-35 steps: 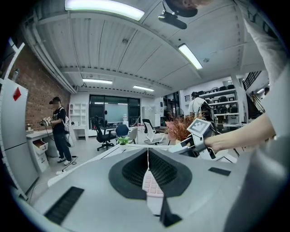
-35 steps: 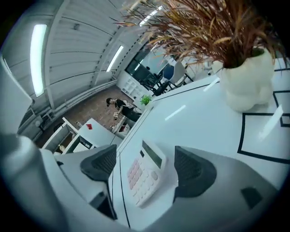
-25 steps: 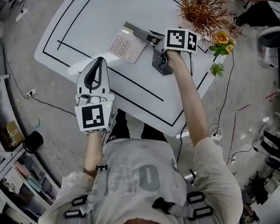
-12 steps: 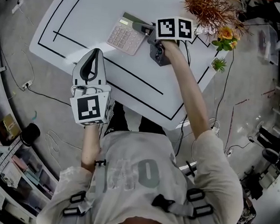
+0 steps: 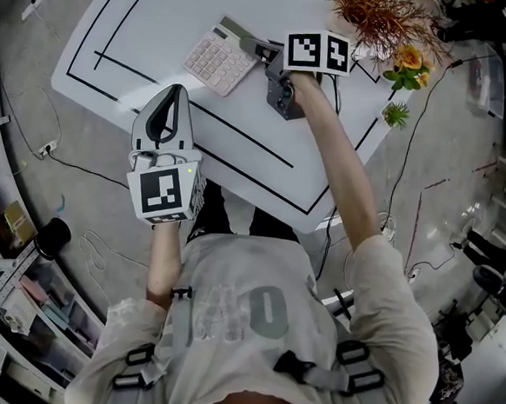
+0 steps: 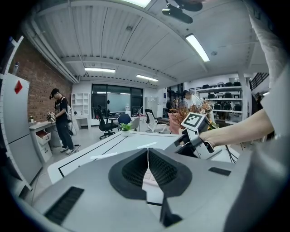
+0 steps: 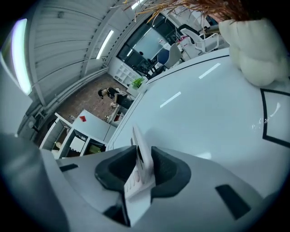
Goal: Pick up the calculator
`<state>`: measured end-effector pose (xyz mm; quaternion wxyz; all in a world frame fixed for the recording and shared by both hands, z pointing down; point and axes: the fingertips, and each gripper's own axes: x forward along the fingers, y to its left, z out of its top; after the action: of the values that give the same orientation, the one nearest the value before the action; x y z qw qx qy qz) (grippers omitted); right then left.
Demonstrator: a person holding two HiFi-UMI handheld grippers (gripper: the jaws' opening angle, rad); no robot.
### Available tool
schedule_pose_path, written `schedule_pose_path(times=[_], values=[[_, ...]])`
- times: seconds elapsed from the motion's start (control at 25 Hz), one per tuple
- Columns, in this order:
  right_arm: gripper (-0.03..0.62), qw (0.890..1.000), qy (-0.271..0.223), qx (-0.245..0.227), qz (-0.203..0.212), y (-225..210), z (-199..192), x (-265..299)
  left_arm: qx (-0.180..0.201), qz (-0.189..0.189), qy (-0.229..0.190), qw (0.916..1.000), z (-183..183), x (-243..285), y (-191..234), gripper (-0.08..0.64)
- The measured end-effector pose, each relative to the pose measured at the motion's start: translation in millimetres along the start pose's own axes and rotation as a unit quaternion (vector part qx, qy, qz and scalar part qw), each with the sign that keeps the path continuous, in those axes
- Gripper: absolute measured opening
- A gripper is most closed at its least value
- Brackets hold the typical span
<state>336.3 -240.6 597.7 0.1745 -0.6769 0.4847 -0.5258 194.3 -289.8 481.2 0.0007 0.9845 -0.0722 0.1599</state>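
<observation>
The calculator (image 5: 219,59) sits toward the far side of the white table (image 5: 146,14). Its right end is between the pads of the right gripper (image 5: 255,46), whose jaws have just been closing and now pinch its thin body edge-on (the right gripper view shows both pads against it). I judge the grasp made and the lift left to do; whether the calculator is clear of the tabletop I cannot tell. The left gripper (image 5: 175,102) hangs over the near table edge, well apart from the calculator, jaws together on nothing. A dried plant (image 5: 381,15) stands just beyond the right gripper.
</observation>
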Motion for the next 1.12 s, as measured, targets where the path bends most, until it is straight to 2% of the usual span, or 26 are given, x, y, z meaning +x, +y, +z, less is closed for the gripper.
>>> schedule_pose_path(times=[0.24,0.6,0.88,1.12], values=[[0.078,0.999,-0.021,-0.004,0.024,12,4,-3,0.008,-0.001,-0.003,1.0,1,0,-7,0.021],[0.075,0.999,-0.05,0.006,0.013,23,13,-14,0.018,-0.003,-0.026,0.9995,15,-15,-5,0.021],[0.075,0.996,-0.086,0.02,0.014,40,29,-35,0.025,0.005,-0.06,0.9979,46,-27,0,0.021],[0.075,0.991,-0.136,-0.004,0.005,62,49,-72,0.041,0.003,-0.095,0.9946,79,-42,-8,0.021]])
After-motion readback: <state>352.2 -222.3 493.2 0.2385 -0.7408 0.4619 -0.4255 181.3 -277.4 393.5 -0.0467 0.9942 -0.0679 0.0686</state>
